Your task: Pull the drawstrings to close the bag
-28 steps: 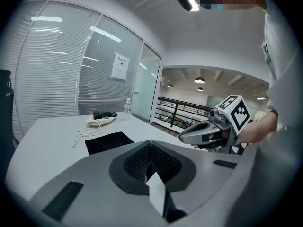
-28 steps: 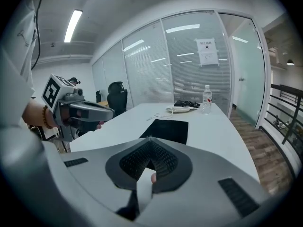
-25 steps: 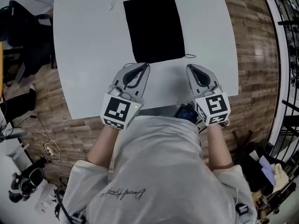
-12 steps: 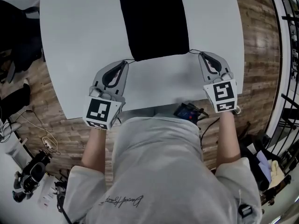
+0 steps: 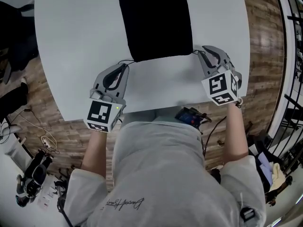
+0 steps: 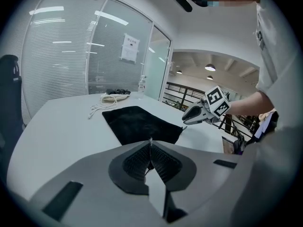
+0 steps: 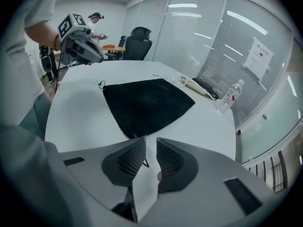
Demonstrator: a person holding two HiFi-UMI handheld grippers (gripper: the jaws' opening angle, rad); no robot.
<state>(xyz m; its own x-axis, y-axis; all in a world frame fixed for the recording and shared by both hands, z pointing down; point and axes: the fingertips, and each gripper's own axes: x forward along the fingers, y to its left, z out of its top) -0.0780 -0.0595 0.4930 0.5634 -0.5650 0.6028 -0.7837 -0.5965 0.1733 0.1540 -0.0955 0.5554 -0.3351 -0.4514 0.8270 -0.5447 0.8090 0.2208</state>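
Observation:
A flat black drawstring bag (image 5: pixel 154 20) lies on the white table (image 5: pixel 71 51), with its mouth edge towards me. My left gripper (image 5: pixel 124 68) sits at the bag's near left corner, shut on the thin black left drawstring (image 5: pixel 127 61); in its own view the pads (image 6: pixel 142 160) meet. My right gripper (image 5: pixel 201 53) is at the near right corner. Its jaws have just been opening, and a gap shows between the pads (image 7: pixel 130 159). The right drawstring (image 7: pixel 147 163) lies loose in that gap, not pinched.
White cord (image 6: pixel 102 105) and a water bottle (image 7: pixel 230 97) lie beyond the bag's far end. The table's near edge (image 5: pixel 142 110) is just behind both grippers. An office chair (image 7: pixel 139 41) and a person (image 7: pixel 97 22) are past the table; glass walls surround it.
Both grippers dropped and spread out to the bag's near corners. The right gripper rolled and its jaws parted. The left stayed shut, with a string now running to it.

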